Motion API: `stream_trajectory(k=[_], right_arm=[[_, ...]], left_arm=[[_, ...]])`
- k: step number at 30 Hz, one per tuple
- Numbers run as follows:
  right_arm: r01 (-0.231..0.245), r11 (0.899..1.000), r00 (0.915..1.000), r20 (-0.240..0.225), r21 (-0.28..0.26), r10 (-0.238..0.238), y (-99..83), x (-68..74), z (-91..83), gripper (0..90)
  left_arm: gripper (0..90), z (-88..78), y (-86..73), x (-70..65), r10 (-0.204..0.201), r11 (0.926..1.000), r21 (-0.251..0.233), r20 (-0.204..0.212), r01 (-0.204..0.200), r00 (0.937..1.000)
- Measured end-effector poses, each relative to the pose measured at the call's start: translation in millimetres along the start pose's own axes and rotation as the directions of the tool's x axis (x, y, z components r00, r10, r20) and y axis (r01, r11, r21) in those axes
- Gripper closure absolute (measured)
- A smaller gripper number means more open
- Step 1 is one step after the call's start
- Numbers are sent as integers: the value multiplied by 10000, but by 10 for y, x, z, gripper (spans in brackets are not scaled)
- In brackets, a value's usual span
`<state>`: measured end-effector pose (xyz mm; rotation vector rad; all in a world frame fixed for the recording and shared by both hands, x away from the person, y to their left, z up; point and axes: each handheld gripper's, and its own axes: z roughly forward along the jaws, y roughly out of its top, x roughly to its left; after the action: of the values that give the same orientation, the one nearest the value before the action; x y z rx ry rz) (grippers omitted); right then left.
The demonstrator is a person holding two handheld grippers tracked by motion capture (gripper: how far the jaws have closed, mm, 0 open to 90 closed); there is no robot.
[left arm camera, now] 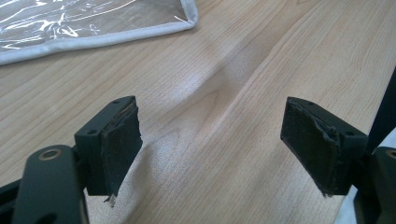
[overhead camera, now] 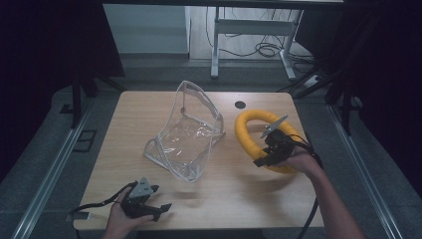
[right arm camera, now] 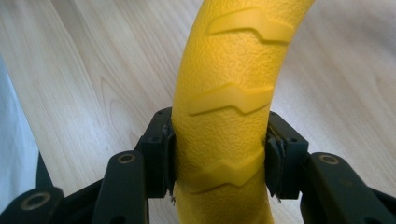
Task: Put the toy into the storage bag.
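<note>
Nearest the camera, at lower left, the left gripper [overhead camera: 158,198] is held wide open and empty. At right of centre, the yellow ring [overhead camera: 247,130] is clamped by the right gripper [overhead camera: 270,152]; placement into the clear pouch [overhead camera: 186,133], if intended, is judged not yet done.

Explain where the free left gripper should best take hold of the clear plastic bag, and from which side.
Probably the grey piped edge at the near corner of the clear plastic bag: it lies flat on the table, nearest the left gripper. Come low from the person's side; the open jaws fit thin trim better than slack film.
</note>
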<state>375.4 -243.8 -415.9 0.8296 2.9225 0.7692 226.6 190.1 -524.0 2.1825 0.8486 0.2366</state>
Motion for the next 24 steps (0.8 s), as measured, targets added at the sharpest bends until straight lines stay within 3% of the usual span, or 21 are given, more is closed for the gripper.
stream_trajectory(k=[10,12,16,17,19,21,22,23,24], right_arm=[[-220,9941,9997,23,-1066,223,31,53,-200,517],[-168,9862,9998,-148,-1646,146,50,68,-274,517],[-241,9771,9995,-271,-2114,188,69,82,-335,517],[-296,9692,9992,-323,-2444,223,79,84,-365,517],[-317,9653,9991,-351,-2591,234,82,83,-378,517],[-382,9527,9987,-447,-3014,259,91,82,-411,517],[-382,9527,9987,-447,-3014,259,91,82,-411,517],[-480,9431,9981,-535,-3290,321,94,84,-431,517],[-480,9431,9981,-535,-3290,321,94,84,-431,517]], left_arm=[[199,-2,5,1,-50,10000,-67,29,51,10000],[199,-4,5,3,-47,10000,-56,30,47,10000],[199,-4,5,3,-44,10000,-50,31,45,10000],[199,-5,5,3,-43,10000,-51,33,44,10000],[199,-6,6,3,-49,10000,-53,29,49,10000],[199,-12,7,4,-31,10000,-32,13,31,10000],[199,-12,7,4,-31,10000,-32,13,31,10000],[199,-12,7,4,-31,10000,-31,7,31,10000],[199,-12,7,4,-31,10000,-31,7,31,10000]])
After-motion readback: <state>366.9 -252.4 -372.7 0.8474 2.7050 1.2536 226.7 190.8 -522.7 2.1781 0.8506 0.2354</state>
